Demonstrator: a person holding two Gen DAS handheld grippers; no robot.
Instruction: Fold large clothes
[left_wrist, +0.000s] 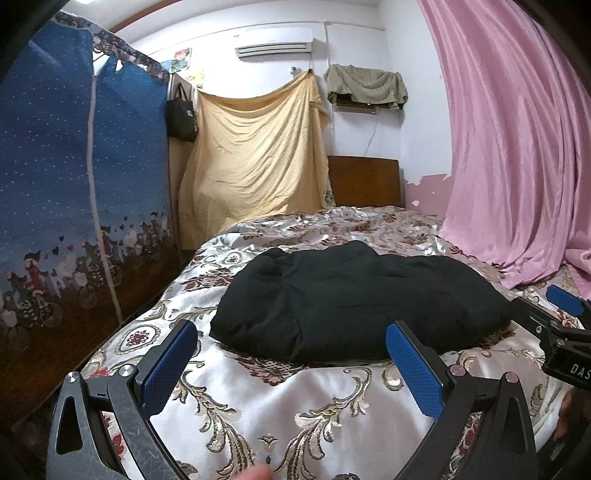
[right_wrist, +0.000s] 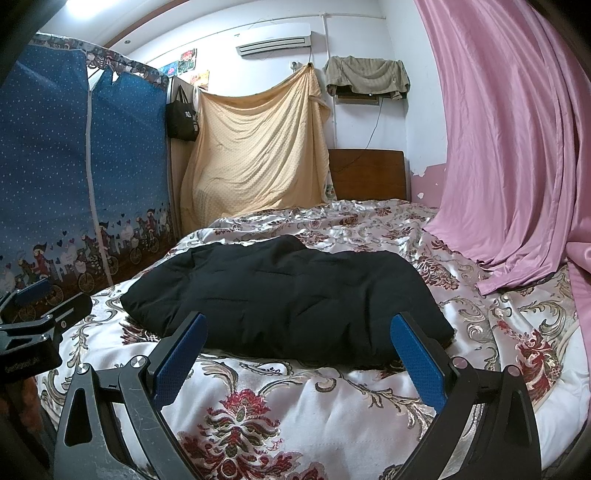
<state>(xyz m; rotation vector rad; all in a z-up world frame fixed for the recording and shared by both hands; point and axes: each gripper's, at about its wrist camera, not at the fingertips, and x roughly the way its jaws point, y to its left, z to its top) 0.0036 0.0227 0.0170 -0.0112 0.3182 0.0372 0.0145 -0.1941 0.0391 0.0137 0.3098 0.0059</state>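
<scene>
A large black padded garment (left_wrist: 354, 299) lies bunched in a thick folded heap on the floral satin bedspread (left_wrist: 280, 410); it also shows in the right wrist view (right_wrist: 291, 299). My left gripper (left_wrist: 291, 354) is open and empty, hovering over the bedspread just short of the garment's near edge. My right gripper (right_wrist: 299, 350) is open and empty, its blue pads (right_wrist: 417, 362) level with the garment's near edge. The right gripper also shows at the right of the left wrist view (left_wrist: 554, 321), and the left gripper shows at the left of the right wrist view (right_wrist: 33, 314).
A blue fabric wardrobe (left_wrist: 74, 177) stands close along the bed's left side. A pink curtain (right_wrist: 509, 147) hangs down onto the bed at the right. A yellow sheet (left_wrist: 255, 155) and a wooden headboard (left_wrist: 364, 184) stand at the far end.
</scene>
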